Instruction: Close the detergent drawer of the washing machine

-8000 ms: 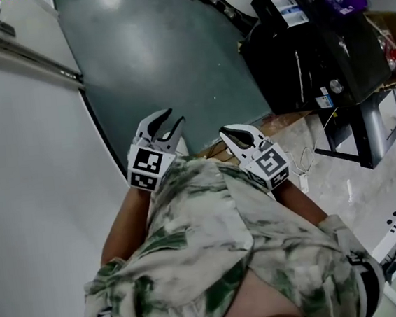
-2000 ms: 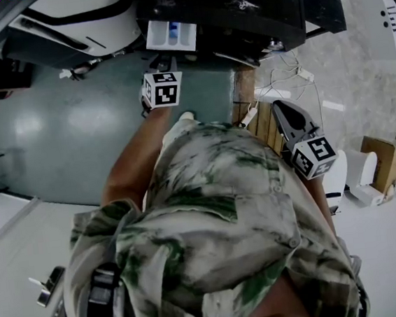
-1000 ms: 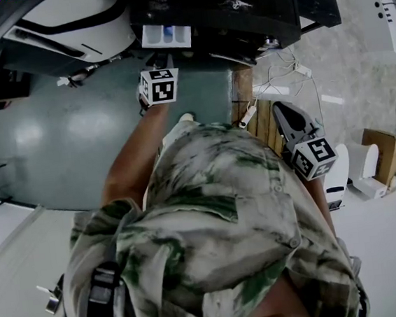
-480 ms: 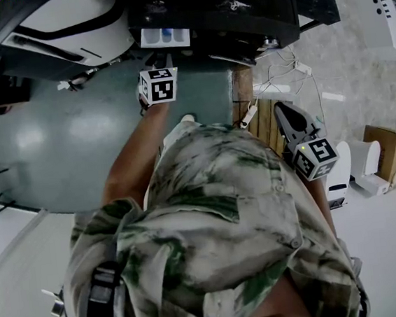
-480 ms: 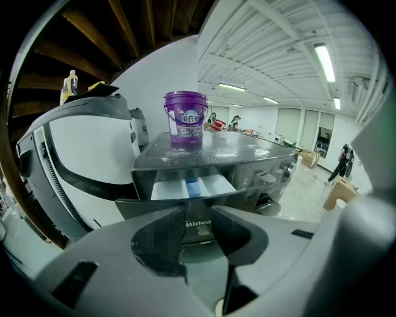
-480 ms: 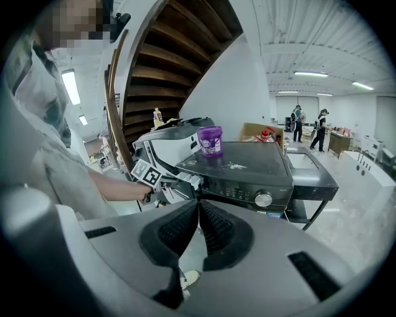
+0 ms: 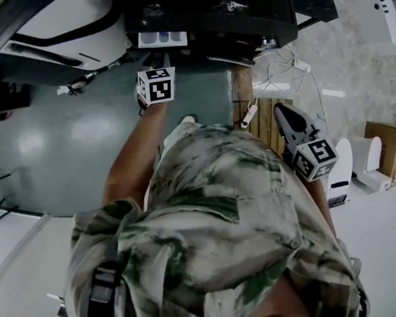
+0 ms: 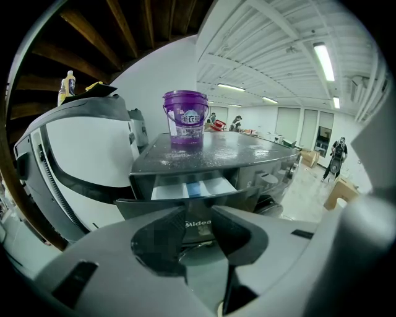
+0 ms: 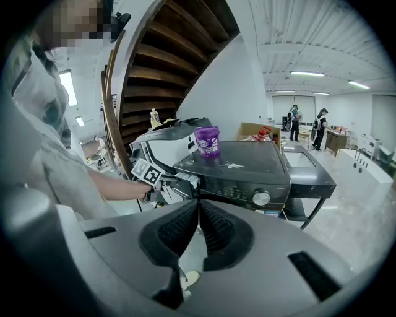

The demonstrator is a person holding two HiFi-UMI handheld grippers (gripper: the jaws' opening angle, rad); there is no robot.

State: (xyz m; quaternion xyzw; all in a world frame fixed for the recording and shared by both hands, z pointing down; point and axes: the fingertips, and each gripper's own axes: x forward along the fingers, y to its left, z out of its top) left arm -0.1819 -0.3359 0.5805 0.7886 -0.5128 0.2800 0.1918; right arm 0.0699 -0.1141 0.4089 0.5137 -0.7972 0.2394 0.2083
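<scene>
My left gripper (image 8: 198, 218) is stretched out ahead of me at the dark grey, metal-topped washing machine (image 8: 216, 151). Its jaws stand moderately apart with nothing clamped between them. Through the gap I see the dark front panel of the detergent drawer (image 8: 189, 189), with its maker's label just past my fingertips. The tips sit right at that panel, but I cannot tell whether they press on it. The detergent drawer is at the upper left of the machine's front and stands partly pulled out. Its white plastic tray with a small blue compartment shows between the panel and the machine body. From my head view the same tray (image 7: 163, 38) peeks out from under the machine's dark top, with the left gripper (image 7: 162, 58) just below it over the green floor (image 7: 55, 134). A translucent purple plastic bucket with a printed label (image 8: 184, 117) stands upright on the machine's lid, set back from the drawer. Just left of the machine is a large white appliance with a curved dark band (image 8: 80, 148). My right gripper (image 9: 197, 207) hangs back by my right side (image 7: 281, 110), well apart from the machine. Its ribbed jaws are closed against each other and hold nothing. From there I look across at the machine's control knob (image 9: 261, 198).
</scene>
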